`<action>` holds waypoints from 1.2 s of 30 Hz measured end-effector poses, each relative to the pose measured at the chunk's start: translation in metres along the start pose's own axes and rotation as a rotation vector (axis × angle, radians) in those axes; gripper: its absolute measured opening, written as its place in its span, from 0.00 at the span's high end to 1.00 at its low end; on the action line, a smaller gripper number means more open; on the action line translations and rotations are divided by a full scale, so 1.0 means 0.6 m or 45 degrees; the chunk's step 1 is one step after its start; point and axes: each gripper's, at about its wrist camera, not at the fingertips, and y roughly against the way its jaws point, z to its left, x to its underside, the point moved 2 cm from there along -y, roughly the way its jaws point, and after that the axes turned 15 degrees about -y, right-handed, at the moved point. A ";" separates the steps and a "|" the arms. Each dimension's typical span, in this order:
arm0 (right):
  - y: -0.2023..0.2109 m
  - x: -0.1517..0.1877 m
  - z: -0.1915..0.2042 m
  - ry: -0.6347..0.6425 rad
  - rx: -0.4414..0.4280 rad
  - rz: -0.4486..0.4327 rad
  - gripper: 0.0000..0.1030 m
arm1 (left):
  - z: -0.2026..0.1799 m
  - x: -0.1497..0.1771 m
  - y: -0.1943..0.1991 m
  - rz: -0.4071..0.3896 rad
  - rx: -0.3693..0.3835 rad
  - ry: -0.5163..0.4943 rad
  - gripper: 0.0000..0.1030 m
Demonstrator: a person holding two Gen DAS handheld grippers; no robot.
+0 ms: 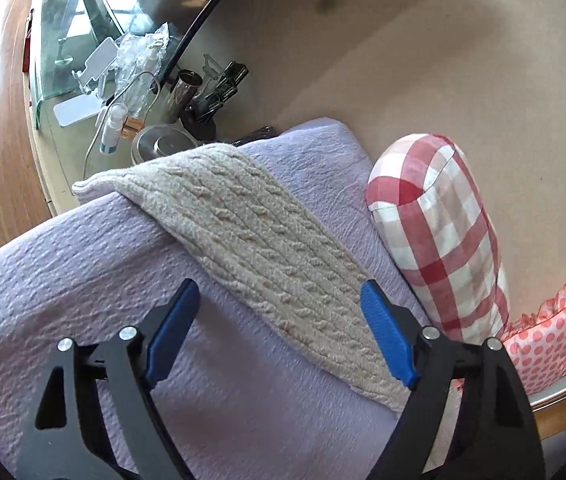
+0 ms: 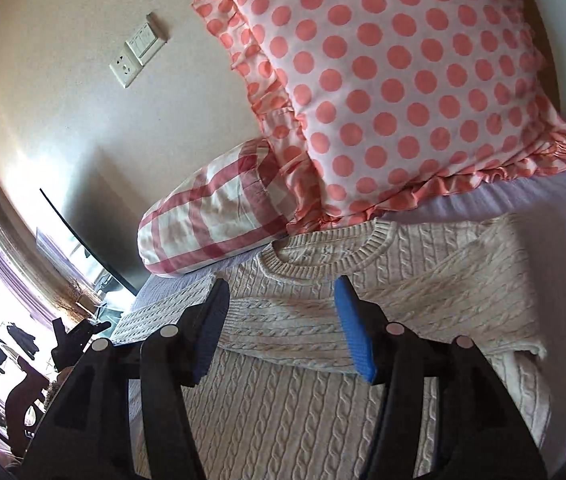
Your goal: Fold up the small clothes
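A cream cable-knit sweater point(image 2: 291, 392) lies flat on the lilac bedspread point(image 2: 563, 204), its neck toward the pillows. One sleeve point(image 2: 423, 280) is folded across the chest. The other sleeve point(image 1: 251, 240) stretches out along the bedspread point(image 1: 63, 280) in the left wrist view. My left gripper point(image 1: 279, 296) is open and empty, its blue fingertips just above the sleeve near the shoulder end. My right gripper point(image 2: 283, 292) is open and empty, above the chest just below the collar.
A red-checked bolster pillow point(image 1: 439, 232) and a pink polka-dot ruffled pillow point(image 2: 403, 80) lie at the head of the bed against the wall. A bedside table point(image 1: 83, 120) with bottles, a cup and cables stands beyond the sleeve's end. Wall sockets point(image 2: 135, 56) are above.
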 end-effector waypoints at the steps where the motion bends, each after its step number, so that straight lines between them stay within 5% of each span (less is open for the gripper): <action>1: 0.006 -0.001 -0.008 -0.010 0.004 -0.011 0.43 | 0.007 -0.005 -0.001 -0.003 -0.007 0.027 0.24; 5: 0.023 -0.002 -0.029 -0.035 0.003 -0.051 0.39 | 0.040 -0.026 -0.004 -0.033 0.033 0.179 0.37; 7: 0.023 0.001 -0.035 -0.045 -0.004 -0.048 0.38 | 0.059 -0.036 -0.007 -0.041 0.025 0.247 0.51; 9: 0.022 0.004 -0.039 -0.046 -0.012 -0.034 0.38 | 0.078 -0.041 -0.012 -0.027 -0.011 0.291 0.86; 12: 0.027 0.006 -0.039 -0.021 -0.018 -0.038 0.38 | 0.085 -0.051 -0.016 -0.008 -0.063 0.235 0.93; 16: 0.046 -0.002 -0.041 -0.009 -0.044 -0.070 0.37 | -0.013 -0.076 0.011 -0.072 -0.217 -0.072 0.94; 19: 0.063 -0.011 -0.049 -0.005 -0.039 -0.114 0.36 | -0.178 -0.075 0.029 -0.140 -0.156 -0.423 0.94; 21: 0.071 -0.019 -0.060 -0.021 -0.026 -0.140 0.36 | -0.321 -0.042 0.037 -0.174 -0.053 -0.696 0.94; 24: 0.074 -0.032 -0.079 -0.082 -0.011 -0.166 0.36 | -0.542 0.072 0.039 -0.165 0.222 -1.088 0.94; 26: 0.068 -0.037 -0.090 -0.106 0.000 -0.163 0.36 | -0.660 0.183 0.018 -0.075 0.434 -1.292 0.93; 28: 0.056 -0.042 -0.104 -0.130 0.034 -0.139 0.36 | -0.740 0.305 -0.020 0.069 0.540 -1.490 0.92; 31: 0.036 -0.048 -0.138 -0.210 0.073 -0.051 0.37 | -0.757 0.422 -0.052 0.186 0.521 -1.695 0.92; 34: 0.017 -0.055 -0.170 -0.267 0.112 0.033 0.47 | -0.701 0.420 -0.032 0.156 0.477 -1.669 0.88; 36: -0.003 -0.059 -0.190 -0.292 0.206 0.068 0.55 | -0.650 0.394 -0.011 0.130 0.408 -1.603 0.74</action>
